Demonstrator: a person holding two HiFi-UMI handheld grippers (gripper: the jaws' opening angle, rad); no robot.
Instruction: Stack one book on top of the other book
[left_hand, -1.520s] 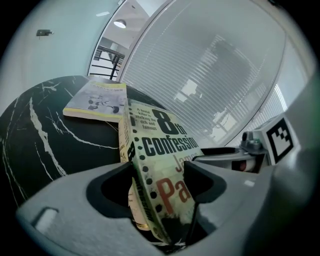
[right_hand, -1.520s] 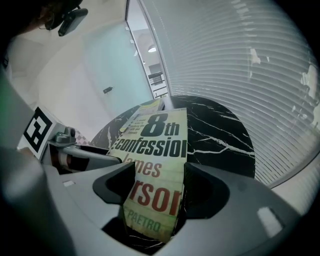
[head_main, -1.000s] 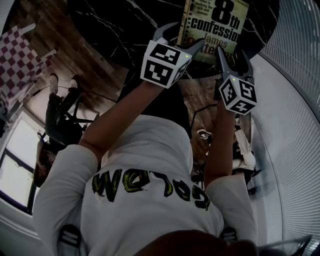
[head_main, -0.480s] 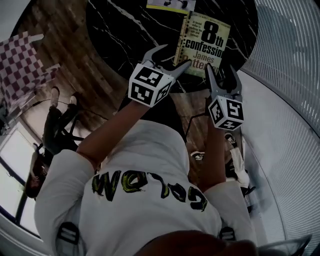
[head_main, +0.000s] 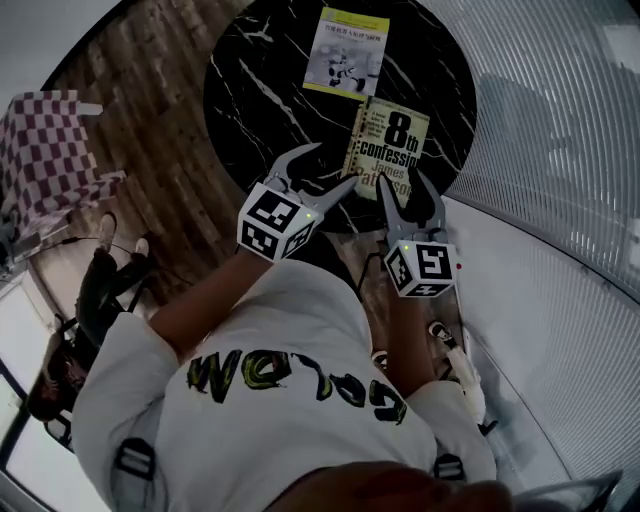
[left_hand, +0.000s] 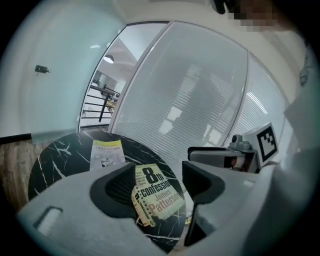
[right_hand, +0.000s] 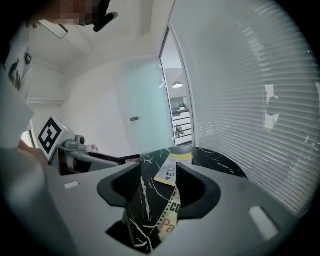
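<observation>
Two books lie apart on the round black marble table (head_main: 250, 80). One is the cream "8th confession" book (head_main: 388, 148) (left_hand: 156, 196) (right_hand: 170, 219) near the table's front edge. The other is a thin white and yellow book (head_main: 347, 52) (left_hand: 106, 152) (right_hand: 175, 169) further back. My left gripper (head_main: 326, 168) (left_hand: 157, 186) hangs over the front edge, left of the cream book. My right gripper (head_main: 403, 184) (right_hand: 157, 188) hangs just before that book's near end. Both pairs of jaws are closing with nothing between them, and neither touches a book.
A chair with a red and white checked cover (head_main: 50, 150) stands left of the table on the wooden floor (head_main: 160, 120). A curved wall of white blinds (head_main: 560, 180) runs close along the table's right side. My right gripper (left_hand: 235, 154) shows in the left gripper view.
Both grippers have lifted and drawn back from the cream book toward the person. The whole table and the second book have come into the head view. The right jaws stand narrower.
</observation>
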